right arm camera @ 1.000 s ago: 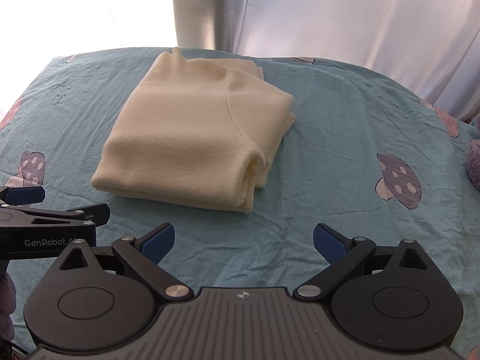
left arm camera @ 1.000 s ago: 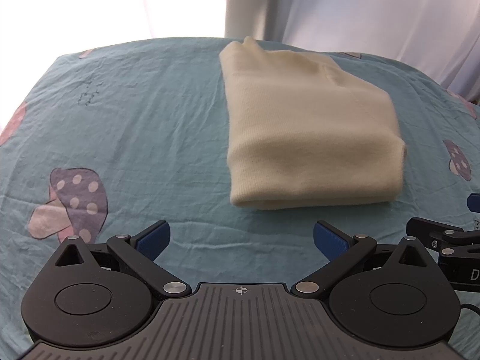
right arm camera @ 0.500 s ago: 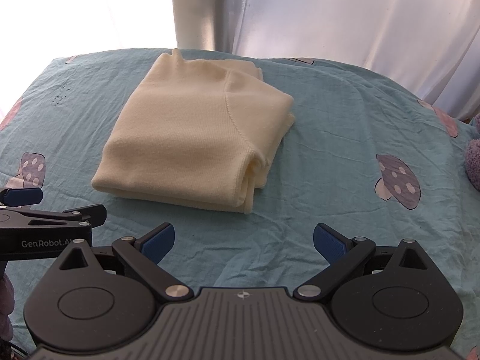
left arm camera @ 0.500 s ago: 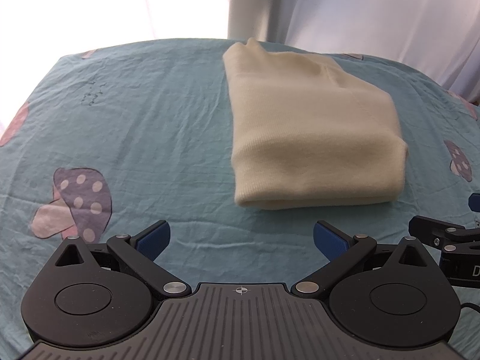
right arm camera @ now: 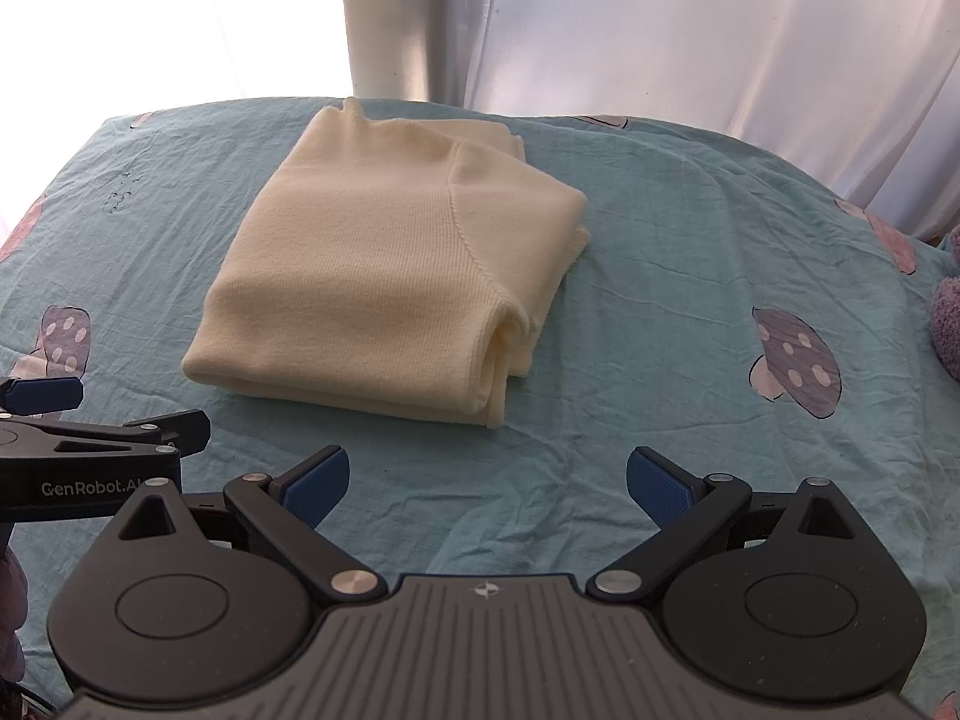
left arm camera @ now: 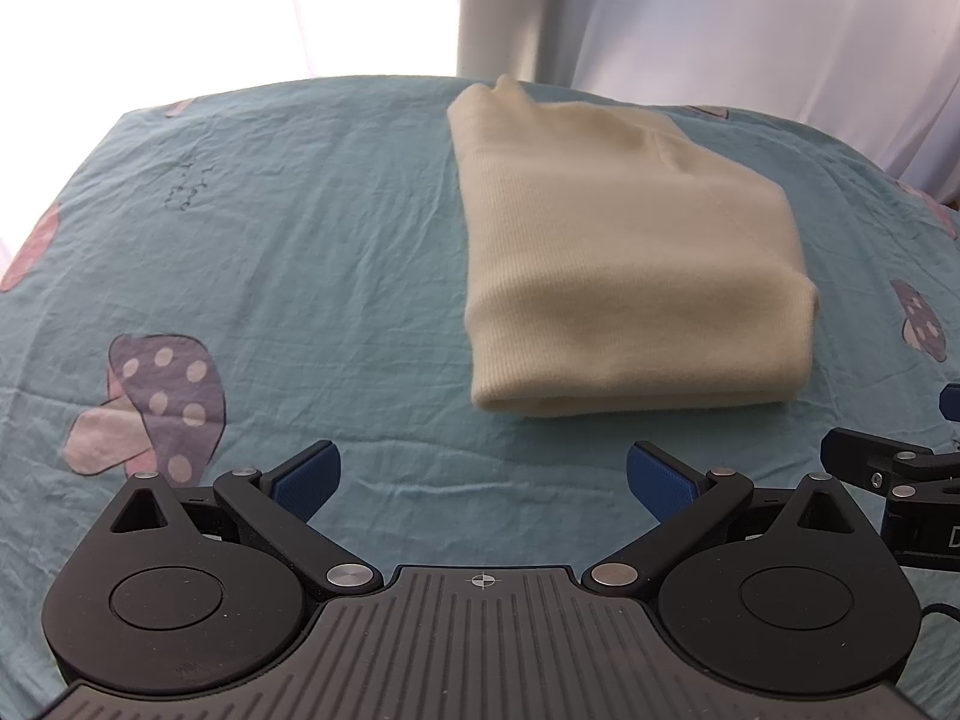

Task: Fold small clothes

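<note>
Both hand-held grippers are seen spread wide with nothing between their blue pads: the left hand-held gripper [left arm camera: 483, 474] and the right hand-held gripper [right arm camera: 487, 474] are held above the sheet [left arm camera: 288, 252], just short of the sweater [left arm camera: 630, 252]. From the left wrist view the right one is cut off at the frame's right edge, so that only a black arm and a sliver of blue pad are shown; from the right wrist view the left one is likewise clipped at the left edge, and its lettering is only partly readable. The cream sweater [right arm camera: 384, 264] is laid folded into a thick rectangle on the teal, mushroom-printed sheet, clear of both grippers. Its stacked layers are visible at the near right corner in the right wrist view, but how many layers are folded inside cannot be told. A fuzzy purple object [right arm camera: 948, 324] is cut off at the right edge and cannot be identified. White curtains [right arm camera: 690, 24] are hung behind, and the window beside them is washed out by glare. Whatever lies under the sheet is hidden.
</note>
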`<state>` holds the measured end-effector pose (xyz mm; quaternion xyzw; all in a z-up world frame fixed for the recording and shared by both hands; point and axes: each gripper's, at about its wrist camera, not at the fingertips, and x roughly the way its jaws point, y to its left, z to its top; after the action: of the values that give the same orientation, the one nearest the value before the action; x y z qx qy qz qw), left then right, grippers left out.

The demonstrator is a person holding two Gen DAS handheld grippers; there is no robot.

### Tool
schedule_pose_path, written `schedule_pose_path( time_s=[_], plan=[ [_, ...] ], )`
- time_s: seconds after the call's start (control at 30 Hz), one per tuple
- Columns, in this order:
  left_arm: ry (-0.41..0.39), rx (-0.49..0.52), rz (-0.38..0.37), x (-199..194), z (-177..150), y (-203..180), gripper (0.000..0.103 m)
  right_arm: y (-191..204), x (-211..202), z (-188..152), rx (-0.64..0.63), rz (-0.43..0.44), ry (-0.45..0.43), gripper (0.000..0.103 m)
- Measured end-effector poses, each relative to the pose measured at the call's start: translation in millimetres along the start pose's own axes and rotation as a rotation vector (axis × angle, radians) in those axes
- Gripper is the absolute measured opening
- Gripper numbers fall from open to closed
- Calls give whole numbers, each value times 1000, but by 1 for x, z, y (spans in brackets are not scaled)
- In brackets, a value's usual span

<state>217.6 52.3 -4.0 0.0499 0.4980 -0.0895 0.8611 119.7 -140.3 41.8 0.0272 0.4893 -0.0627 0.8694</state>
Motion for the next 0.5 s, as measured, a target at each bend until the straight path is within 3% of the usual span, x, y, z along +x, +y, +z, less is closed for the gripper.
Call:
schedule_pose_path(
  time_s=[0.5],
  plan=[
    [-2,-1,2,-1,-1,0,103,0,0,0,-1,-1,-3,99]
  ],
)
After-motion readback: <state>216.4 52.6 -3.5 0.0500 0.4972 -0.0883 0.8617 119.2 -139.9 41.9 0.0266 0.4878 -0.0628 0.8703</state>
